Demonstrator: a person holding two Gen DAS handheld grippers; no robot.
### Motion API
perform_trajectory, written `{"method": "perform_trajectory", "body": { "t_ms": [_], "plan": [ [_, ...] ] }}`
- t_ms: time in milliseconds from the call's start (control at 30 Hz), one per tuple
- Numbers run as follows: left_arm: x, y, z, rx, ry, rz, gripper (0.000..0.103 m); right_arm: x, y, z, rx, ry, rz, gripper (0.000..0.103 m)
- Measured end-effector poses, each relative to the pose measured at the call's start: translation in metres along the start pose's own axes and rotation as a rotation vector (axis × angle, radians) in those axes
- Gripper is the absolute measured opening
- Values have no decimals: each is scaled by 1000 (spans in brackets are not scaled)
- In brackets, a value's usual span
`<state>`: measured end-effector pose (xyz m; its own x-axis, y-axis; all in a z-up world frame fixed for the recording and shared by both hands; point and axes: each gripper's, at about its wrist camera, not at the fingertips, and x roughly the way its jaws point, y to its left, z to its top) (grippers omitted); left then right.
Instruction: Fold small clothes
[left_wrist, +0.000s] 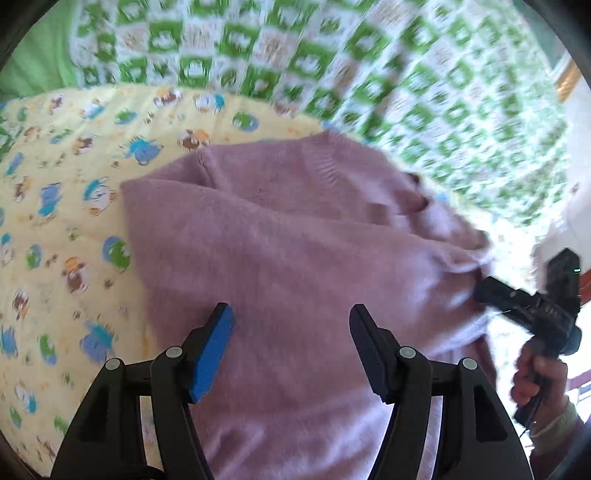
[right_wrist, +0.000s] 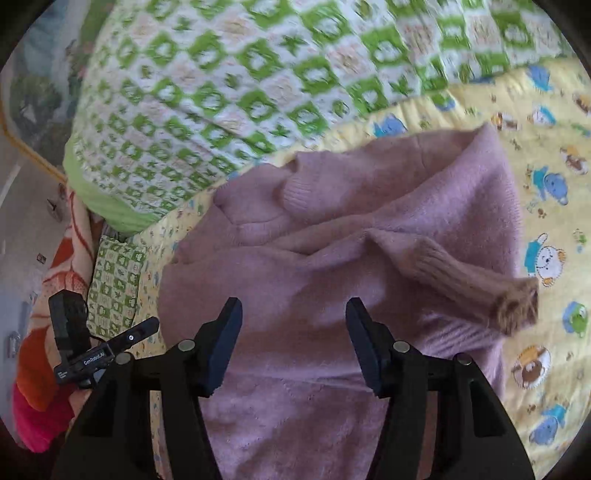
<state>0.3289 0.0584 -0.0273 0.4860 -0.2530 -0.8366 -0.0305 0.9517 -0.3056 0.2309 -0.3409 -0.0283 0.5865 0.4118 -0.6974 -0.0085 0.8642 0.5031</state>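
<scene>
With both the left gripper (left_wrist: 291, 317) and right gripper (right_wrist: 293, 314) spread wide and holding nothing, the loose sleeve (right_wrist: 476, 284) ahead may be dragged, undoing the sweater (left_wrist: 295, 240) fold.

A bedroom in a home is being shown — a bed is being covered by a yellow cartoon-animal sheet (left_wrist: 55, 206). A green-and-white checked quilt (right_wrist: 229, 96) is being heaped behind it, with a matching small pillow (right_wrist: 114, 284) and an orange patterned blanket (right_wrist: 48, 332) alongside.
</scene>
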Motion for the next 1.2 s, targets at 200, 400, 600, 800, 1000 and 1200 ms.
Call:
{"method": "perform_trajectory", "body": {
  "t_ms": [200,400,600,800,1000,1200],
  "plan": [
    [25,36,16,-84,11,87,56,-41,-76,26,195,-207,-210,59],
    [4,42,1,-101,-9,94,62,-75,-69,11,193,-265,-204,59],
    [-8,29,-30,-51,8,120,71,-63,-14,-23,3,-171,-96,59],
    [-11,47,-48,-73,60,190,72,-23,-33,-30,40,-16,-282,57],
    [-65,56,-88,-58,38,166,77,-79,-23,-53,57,-125,-234,64],
    [-109,65,-173,-53,92,69,80,-115,-16,-104,45,-114,-178,65]
  ]
}}
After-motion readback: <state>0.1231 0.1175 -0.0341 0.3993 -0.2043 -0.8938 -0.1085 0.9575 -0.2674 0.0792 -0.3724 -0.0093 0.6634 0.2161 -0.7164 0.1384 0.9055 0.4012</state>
